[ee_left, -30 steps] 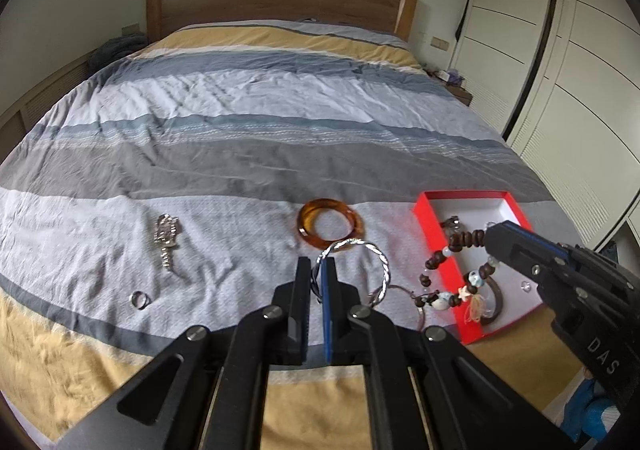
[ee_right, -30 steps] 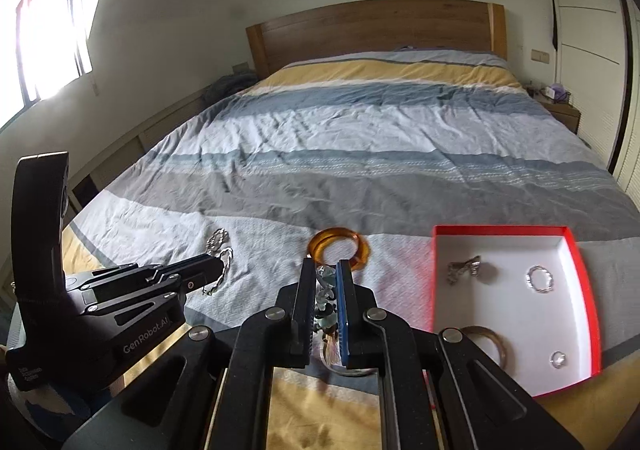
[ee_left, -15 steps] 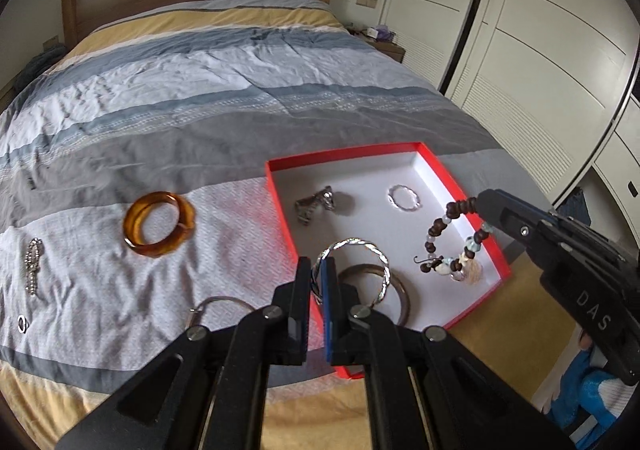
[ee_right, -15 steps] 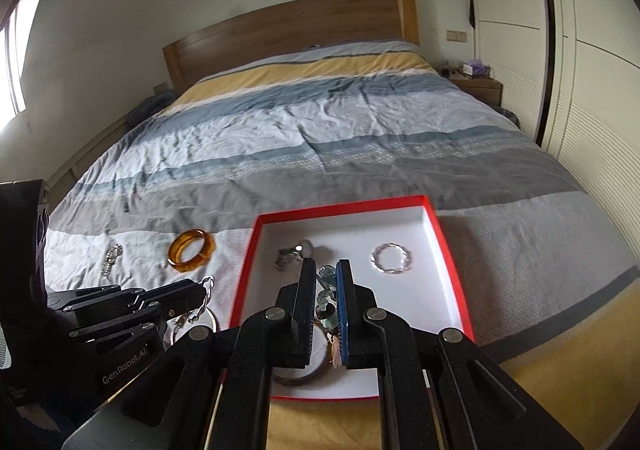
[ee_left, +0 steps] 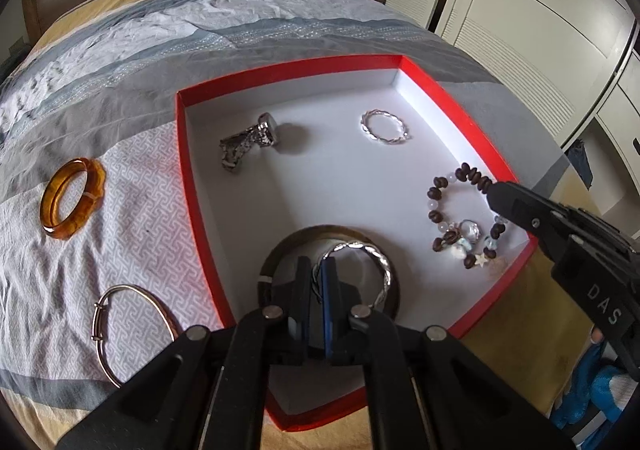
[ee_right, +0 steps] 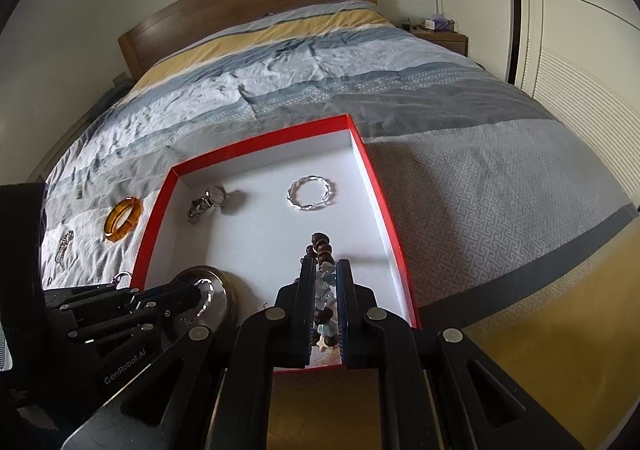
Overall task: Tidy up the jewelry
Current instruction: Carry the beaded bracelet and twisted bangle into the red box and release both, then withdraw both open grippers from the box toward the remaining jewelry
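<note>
A red box (ee_left: 192, 186) with a white floor lies on the bed; it also shows in the right wrist view (ee_right: 156, 210). My left gripper (ee_left: 318, 270) is shut on a twisted silver bangle (ee_left: 378, 258), held low over a dark bangle (ee_left: 280, 250) at the box's near edge. My right gripper (ee_right: 322, 270) is shut on a brown bead bracelet (ee_left: 440, 190) with pale charms, held over the box's right side. A watch (ee_left: 248, 140) and a silver twisted ring (ee_left: 384, 126) lie in the box.
An amber bangle (ee_left: 70, 196) and a thin silver bangle (ee_left: 128, 326) lie on the striped bedcover left of the box. A small silver chain piece (ee_right: 64, 246) lies further left. White wardrobe doors (ee_left: 520, 30) stand to the right of the bed.
Both grippers have moved right and down, from over the bedcover to low over the red box, each still holding its piece. The box now fills the middle of both views.
</note>
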A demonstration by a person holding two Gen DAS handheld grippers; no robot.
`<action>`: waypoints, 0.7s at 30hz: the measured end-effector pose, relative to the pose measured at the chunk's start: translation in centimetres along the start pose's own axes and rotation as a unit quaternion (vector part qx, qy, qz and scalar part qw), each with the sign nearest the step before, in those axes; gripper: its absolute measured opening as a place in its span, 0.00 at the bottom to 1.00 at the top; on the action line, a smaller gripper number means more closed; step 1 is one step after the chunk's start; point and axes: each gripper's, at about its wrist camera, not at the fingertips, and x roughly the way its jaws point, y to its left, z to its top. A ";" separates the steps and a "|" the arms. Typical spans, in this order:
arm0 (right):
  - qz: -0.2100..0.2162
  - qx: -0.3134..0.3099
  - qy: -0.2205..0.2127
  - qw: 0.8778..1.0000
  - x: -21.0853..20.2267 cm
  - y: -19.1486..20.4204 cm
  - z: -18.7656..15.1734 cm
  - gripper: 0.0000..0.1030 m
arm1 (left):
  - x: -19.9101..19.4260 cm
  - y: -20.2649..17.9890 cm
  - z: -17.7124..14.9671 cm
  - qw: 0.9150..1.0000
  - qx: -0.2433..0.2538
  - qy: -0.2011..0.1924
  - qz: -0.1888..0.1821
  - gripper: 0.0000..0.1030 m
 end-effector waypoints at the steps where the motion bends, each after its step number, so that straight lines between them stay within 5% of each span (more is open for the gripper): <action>1: -0.002 0.002 0.002 1.000 0.1 -0.1 -0.1 0.10 | 0.0 0.0 0.0 1.000 -0.002 0.000 -0.004 0.05; 11: -0.017 0.006 -0.003 1.000 -1.8 0.0 0.2 0.13 | -2.5 1.1 0.1 0.999 -0.018 -0.010 -0.029 0.11; 21: 0.019 -0.019 -0.024 0.999 -6.0 4.9 1.1 0.15 | -9.8 5.7 -1.3 0.998 -0.049 -0.049 -0.005 0.15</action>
